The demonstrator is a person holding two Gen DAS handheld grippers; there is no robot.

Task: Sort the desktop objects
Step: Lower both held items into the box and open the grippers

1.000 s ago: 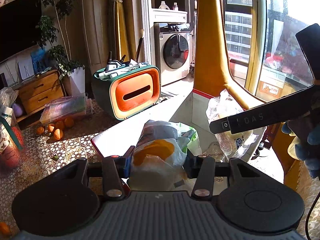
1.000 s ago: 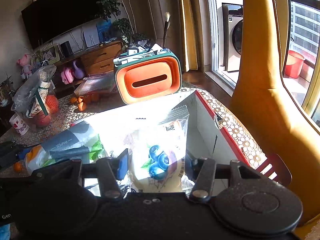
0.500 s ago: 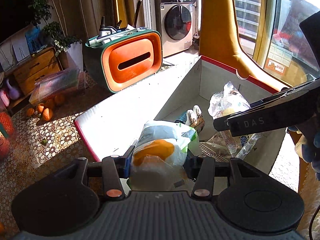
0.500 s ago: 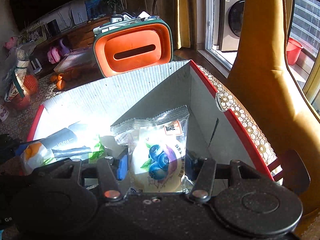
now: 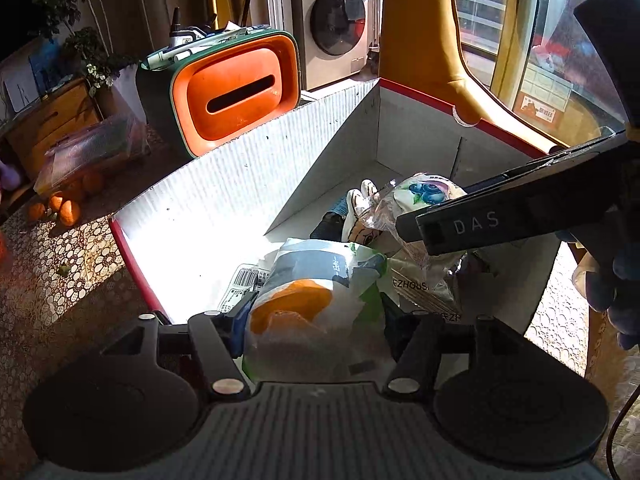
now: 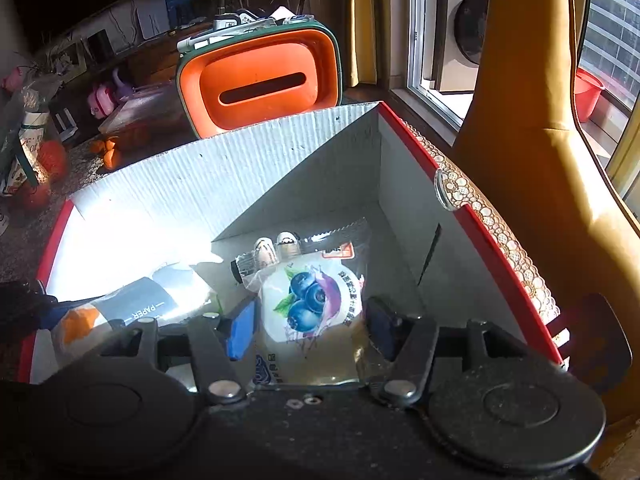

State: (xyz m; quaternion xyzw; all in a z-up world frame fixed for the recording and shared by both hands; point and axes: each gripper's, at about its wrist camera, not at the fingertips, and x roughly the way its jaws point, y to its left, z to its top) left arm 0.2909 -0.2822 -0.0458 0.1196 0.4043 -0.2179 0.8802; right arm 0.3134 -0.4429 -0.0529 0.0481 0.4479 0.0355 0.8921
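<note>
The left gripper [image 5: 316, 320] and the right gripper [image 6: 306, 330] both reach down into the white cardboard box [image 6: 224, 168] on the table, and their jaws have just been opening: the tissue pack [image 5: 304, 304] with the orange patch lies loose between the left fingers, the blueberry snack packet [image 6: 314, 304] loose between the right ones, both resting among the other packets in the box. This looks like the drop-off step of the sorting. Next, each gripper probably needs to lift straight up and clear without snagging the crinkly wrappers.
</note>
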